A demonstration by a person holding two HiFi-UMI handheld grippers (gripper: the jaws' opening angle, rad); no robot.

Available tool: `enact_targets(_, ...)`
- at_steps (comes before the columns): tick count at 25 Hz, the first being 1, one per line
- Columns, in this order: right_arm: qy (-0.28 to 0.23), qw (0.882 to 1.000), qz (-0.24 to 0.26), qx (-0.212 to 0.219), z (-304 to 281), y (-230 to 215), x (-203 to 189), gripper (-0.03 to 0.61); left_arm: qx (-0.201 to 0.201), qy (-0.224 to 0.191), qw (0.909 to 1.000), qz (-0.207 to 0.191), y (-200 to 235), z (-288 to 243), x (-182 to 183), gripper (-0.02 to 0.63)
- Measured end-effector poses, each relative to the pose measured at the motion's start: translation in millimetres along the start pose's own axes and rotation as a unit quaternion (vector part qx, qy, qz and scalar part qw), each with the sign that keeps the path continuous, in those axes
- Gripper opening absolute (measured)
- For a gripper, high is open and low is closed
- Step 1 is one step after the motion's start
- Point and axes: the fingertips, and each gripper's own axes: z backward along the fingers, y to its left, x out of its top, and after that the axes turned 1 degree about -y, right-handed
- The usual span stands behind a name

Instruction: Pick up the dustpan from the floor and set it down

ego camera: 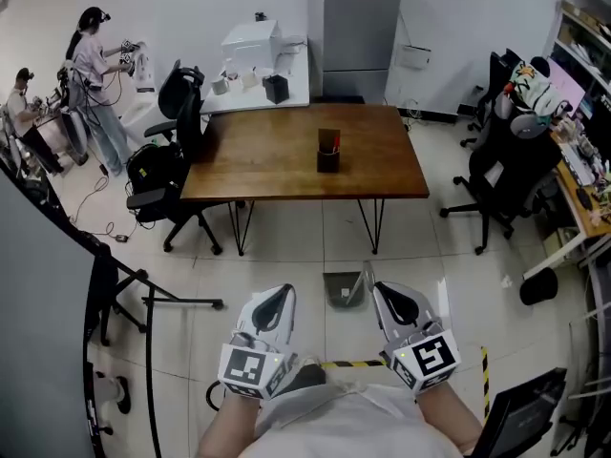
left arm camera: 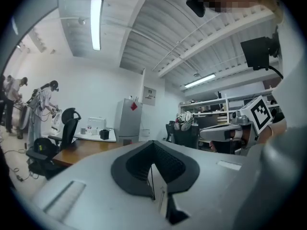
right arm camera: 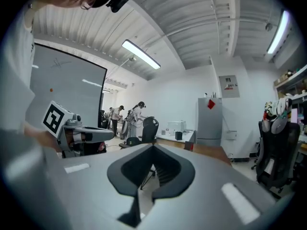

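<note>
Down on the pale tiled floor (ego camera: 286, 275) lies the grey dustpan (ego camera: 344, 289), on the person's side of the wooden table (ego camera: 277, 156) and clear of the table's thin legs. In the head view it sits between the tips of the two grippers and a little beyond them. The right gripper (ego camera: 389, 300) is nearer to it, just beside its right edge, but whether they touch cannot be told. The left gripper (ego camera: 280, 299) is apart from it on the other side.

Both grippers are held about level and side by side. Each gripper view shows the jaws pressed together with nothing between them.

A strip of yellow-and-black tape (ego camera: 355, 363) runs across the floor under the grippers. A small dark holder (ego camera: 328, 151) stands on the table, and a black office chair (ego camera: 181, 132) stands at the table's left end. Two people (ego camera: 93, 65) stand far off at the left.
</note>
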Motion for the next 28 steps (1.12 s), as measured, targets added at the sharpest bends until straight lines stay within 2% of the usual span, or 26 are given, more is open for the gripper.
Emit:
enact_targets(4, -0.012, 0.999, 0.0, -0.03, -41, -21, 24, 0.0, -0.027, -0.015, 0.9995, -0.002, 28, -41, 31, 0.014)
enact_targets(8, -0.009, 1.0, 0.006, -0.027, -60, -28, 29, 0.0, -0.027, -0.018, 0.9995, 0.005, 39, -64, 39, 0.014)
enact_targets(12, 0.003, 0.999, -0.006, -0.035, -75, -49, 22, 0.0, -0.019, -0.016, 0.9995, 0.016, 49, -84, 35, 0.014)
enact_targets(14, 0.022, 0.998, -0.012, -0.05, -83, -69, 4, 0.0, -0.02, -0.01, 0.9995, 0.022, 48, -92, 30, 0.014)
enact_targets(16, 0.059, 0.996, -0.041, -0.057, -98, -88, -30, 0.001, -0.017, -0.001, 0.9994, 0.029, 52, -101, 22, 0.014)
enact_targets(17, 0.086, 0.993, -0.059, -0.053, -106, -94, -53, 0.117, -0.014, 0.004, 0.9993, 0.034, 56, -107, 16, 0.014)
enact_targets(18, 0.118, 0.989, -0.075, -0.048, -115, -99, -80, 0.205, -0.013, 0.011, 0.9992, 0.037, 59, -112, 8, 0.014)
enact_targets(19, 0.151, 0.984, -0.083, -0.045, -122, -102, -109, 0.228, -0.012, 0.018, 0.999, 0.039, 62, -117, -1, 0.014)
enact_targets(21, 0.218, 0.971, -0.082, -0.047, -134, -110, -171, 0.32, -0.013, 0.032, 0.9987, 0.038, 66, -128, -20, 0.014)
enact_targets(24, 0.299, 0.948, -0.094, -0.06, -146, -126, -261, 0.356, -0.012, 0.043, 0.9983, 0.037, 70, -139, -49, 0.014)
enact_targets(28, 0.387, 0.909, -0.133, -0.076, -155, -143, -364, 0.356, -0.005, 0.051, 0.998, 0.036, 72, -142, -82, 0.014)
